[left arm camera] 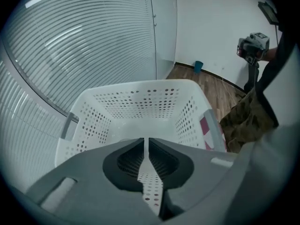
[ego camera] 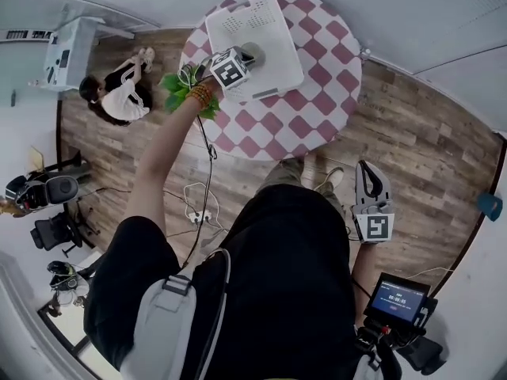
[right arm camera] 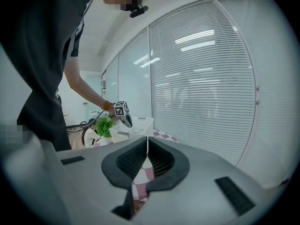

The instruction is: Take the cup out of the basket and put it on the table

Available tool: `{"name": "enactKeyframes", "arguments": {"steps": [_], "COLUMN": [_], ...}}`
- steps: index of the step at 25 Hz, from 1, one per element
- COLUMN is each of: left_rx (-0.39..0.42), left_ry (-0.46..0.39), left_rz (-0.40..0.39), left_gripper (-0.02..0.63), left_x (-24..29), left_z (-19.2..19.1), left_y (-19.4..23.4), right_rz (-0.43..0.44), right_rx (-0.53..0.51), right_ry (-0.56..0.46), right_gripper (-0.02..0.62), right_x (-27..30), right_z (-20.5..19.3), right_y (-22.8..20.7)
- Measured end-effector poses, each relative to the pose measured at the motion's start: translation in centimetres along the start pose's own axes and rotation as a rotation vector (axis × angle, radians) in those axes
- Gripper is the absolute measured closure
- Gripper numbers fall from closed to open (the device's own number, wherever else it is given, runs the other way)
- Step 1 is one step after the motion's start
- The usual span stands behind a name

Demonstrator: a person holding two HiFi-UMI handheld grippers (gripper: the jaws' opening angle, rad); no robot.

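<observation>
A white perforated basket (ego camera: 269, 30) stands on the round table (ego camera: 329, 77) with its pink-and-white checked cloth. My left gripper (ego camera: 253, 54) hovers over the basket's near left rim, jaws shut with nothing between them. In the left gripper view the left gripper (left arm camera: 148, 142) points down into the basket (left arm camera: 140, 102), whose visible walls and floor show no cup. The cup appears in no view. My right gripper (ego camera: 366, 169) hangs low beside the person's right hip, away from the table, jaws shut and empty. The right gripper view shows the right gripper (right arm camera: 147, 142) aimed toward the far basket (right arm camera: 136, 124).
A green plant (ego camera: 181, 93) sits at the table's left edge under my left forearm. Someone sits on the wooden floor (ego camera: 119, 93) to the left. Cables and a power strip (ego camera: 198, 208) lie on the floor. A teal bin (ego camera: 489, 206) stands by the right wall.
</observation>
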State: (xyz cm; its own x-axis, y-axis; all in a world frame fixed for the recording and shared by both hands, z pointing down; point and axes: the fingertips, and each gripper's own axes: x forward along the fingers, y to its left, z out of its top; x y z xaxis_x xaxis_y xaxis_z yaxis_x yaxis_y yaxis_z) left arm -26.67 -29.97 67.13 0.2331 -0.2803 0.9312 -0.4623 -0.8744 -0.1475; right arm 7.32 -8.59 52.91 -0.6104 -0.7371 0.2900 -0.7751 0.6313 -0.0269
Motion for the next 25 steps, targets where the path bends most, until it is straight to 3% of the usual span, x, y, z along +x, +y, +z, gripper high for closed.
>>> {"name": "enactKeyframes", "arguments": {"steps": [5, 13, 25], "left_rx": [0.01, 0.017, 0.042], "left_ry": [0.068, 0.2, 0.292], "left_rz": [-0.05, -0.129, -0.21], "left_gripper": [0.579, 0.532, 0.505], "left_x": [2.7, 7.3, 11.5], "left_z": [-2.3, -3.7, -3.6], "left_y": [1.1, 2.5, 2.4], "right_rz": [-0.06, -0.143, -0.209], "right_rx": [0.012, 0.062, 0.112], "right_ry": [-0.003, 0.032, 0.061], "right_gripper": [0.584, 0.583, 0.584], "right_x": [-0.2, -0.4, -0.7], "right_z": [-0.2, -0.6, -1.4], "right_y": [1.6, 0.4, -0.5]}}
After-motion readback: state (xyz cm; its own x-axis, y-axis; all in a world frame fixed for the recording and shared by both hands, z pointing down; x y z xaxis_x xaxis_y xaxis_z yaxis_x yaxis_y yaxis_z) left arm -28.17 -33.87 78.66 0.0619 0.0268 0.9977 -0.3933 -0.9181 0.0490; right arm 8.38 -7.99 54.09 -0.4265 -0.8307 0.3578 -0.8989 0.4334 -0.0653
